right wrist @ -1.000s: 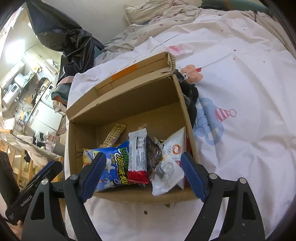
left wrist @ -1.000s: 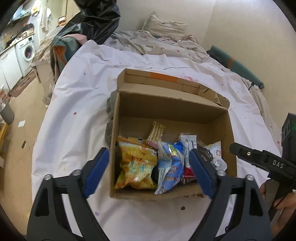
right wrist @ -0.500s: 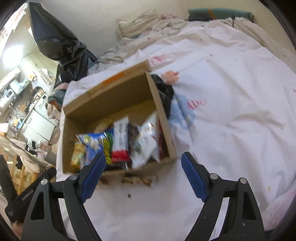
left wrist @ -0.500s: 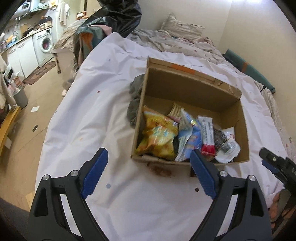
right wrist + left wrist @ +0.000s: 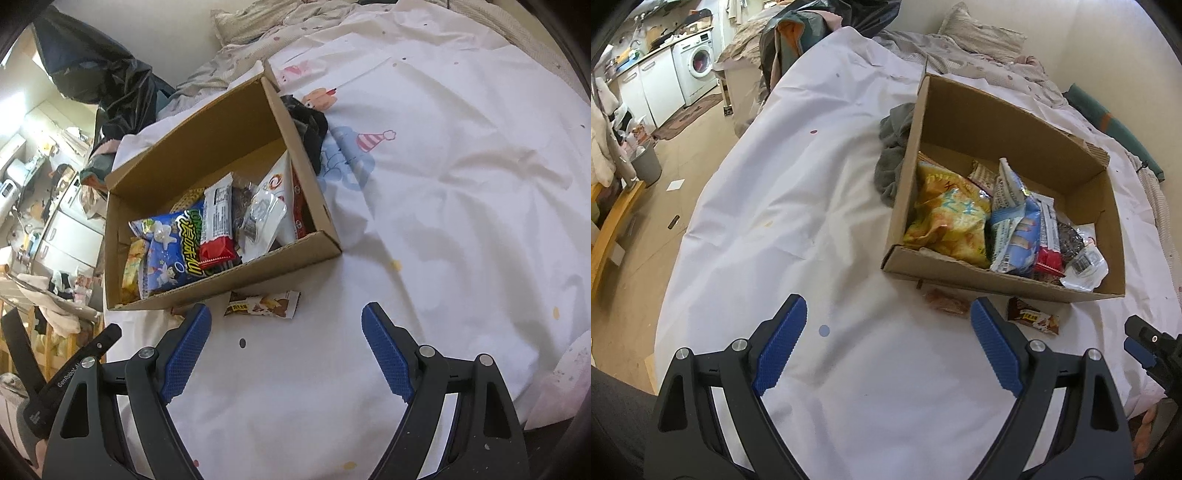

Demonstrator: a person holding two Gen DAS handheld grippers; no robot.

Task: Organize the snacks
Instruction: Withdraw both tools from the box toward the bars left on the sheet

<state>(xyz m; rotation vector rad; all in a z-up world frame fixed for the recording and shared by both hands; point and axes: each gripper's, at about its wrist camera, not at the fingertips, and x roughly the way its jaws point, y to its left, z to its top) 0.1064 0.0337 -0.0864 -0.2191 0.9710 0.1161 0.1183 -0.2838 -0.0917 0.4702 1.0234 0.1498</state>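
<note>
I hold the left gripper (image 5: 886,332) over the white bedsheet (image 5: 783,206) with its blue-padded jaws spread wide and nothing between them. The right gripper (image 5: 286,332) is likewise spread wide and empty above the same sheet. The cardboard box (image 5: 1008,280) rests on the bed ahead of both tools, open at the top. Inside it, a yellow chip bag (image 5: 945,218) lies against the left wall, a blue snack bag (image 5: 173,247) next to it, then a red-and-white bar (image 5: 218,229) and a clear pouch (image 5: 262,221) toward the right wall. Two items lie on the sheet just outside the box's near wall: a brown chocolate bar (image 5: 262,304) and a reddish wrapped snack (image 5: 943,301). A grey cloth (image 5: 892,155) is bunched against the box's left side.
</note>
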